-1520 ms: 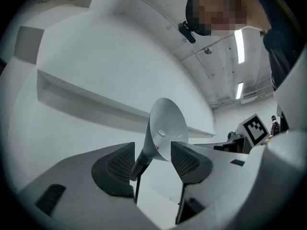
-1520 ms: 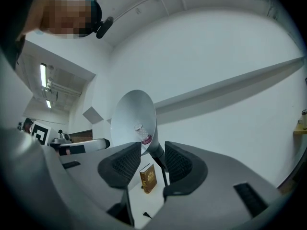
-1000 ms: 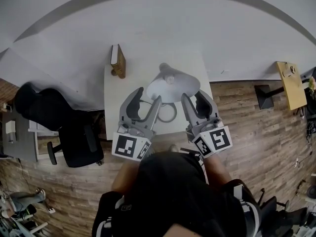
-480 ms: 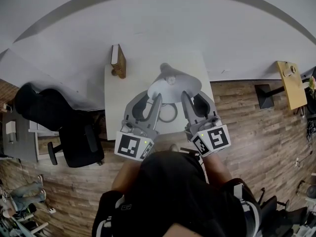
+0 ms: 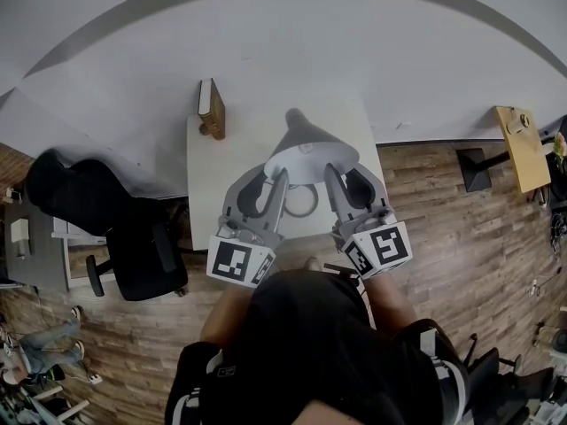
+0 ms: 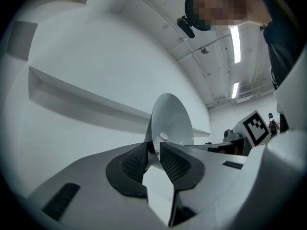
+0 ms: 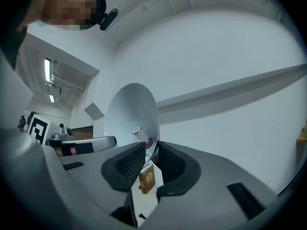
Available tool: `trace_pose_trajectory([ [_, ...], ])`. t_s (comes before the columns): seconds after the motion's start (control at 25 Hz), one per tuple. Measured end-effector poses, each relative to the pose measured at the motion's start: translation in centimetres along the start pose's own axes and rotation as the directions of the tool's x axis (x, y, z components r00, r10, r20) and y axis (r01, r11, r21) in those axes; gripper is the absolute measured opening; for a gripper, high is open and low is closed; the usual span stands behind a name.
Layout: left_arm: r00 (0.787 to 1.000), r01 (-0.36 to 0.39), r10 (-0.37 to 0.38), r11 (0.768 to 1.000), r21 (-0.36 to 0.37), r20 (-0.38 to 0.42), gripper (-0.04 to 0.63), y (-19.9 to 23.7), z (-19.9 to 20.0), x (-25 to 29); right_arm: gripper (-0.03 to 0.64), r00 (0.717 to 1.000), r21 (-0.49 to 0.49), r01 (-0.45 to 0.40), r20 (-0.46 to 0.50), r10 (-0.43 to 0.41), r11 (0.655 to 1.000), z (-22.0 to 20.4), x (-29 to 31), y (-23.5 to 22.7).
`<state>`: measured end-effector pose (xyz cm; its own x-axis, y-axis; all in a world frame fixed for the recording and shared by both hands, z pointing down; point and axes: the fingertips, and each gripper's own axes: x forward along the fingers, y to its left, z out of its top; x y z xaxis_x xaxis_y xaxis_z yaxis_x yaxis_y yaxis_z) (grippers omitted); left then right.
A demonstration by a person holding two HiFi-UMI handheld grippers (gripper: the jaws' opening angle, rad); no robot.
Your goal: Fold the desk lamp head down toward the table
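– So why are the left gripper (image 6: 157,150) and right gripper (image 7: 149,152) both pinching the lamp shade (image 5: 310,149)?
– Their jaws, just closing narrowly onto its rim above the table (image 5: 213,175), are bracing it for tilting down.

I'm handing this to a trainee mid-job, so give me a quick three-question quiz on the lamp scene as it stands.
1. True or false: only the right gripper grips the lamp shade.
2. What is the left gripper clamped on? A) the shade's rim B) a mug C) nothing
3. Fill in: in the head view, the brown book stands at the table's far ____ corner.

Key
1. False. Both grippers pinch the shade's rim, and their jaws have just been closing on it.
2. A
3. left
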<state>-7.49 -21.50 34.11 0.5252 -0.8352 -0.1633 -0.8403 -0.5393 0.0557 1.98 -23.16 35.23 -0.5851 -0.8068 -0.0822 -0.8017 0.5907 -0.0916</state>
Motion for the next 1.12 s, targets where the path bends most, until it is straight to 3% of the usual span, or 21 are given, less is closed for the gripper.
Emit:
trace_pose_trajectory([
  [1.12,0.999,-0.018,0.017,0.999,-0.038,-0.032,0.064,-0.7,-4.3,-2.2,0.055,0.998,0.001,0.028,-0.051,-0.028,1.0,-4.2,-2.1,0.1],
])
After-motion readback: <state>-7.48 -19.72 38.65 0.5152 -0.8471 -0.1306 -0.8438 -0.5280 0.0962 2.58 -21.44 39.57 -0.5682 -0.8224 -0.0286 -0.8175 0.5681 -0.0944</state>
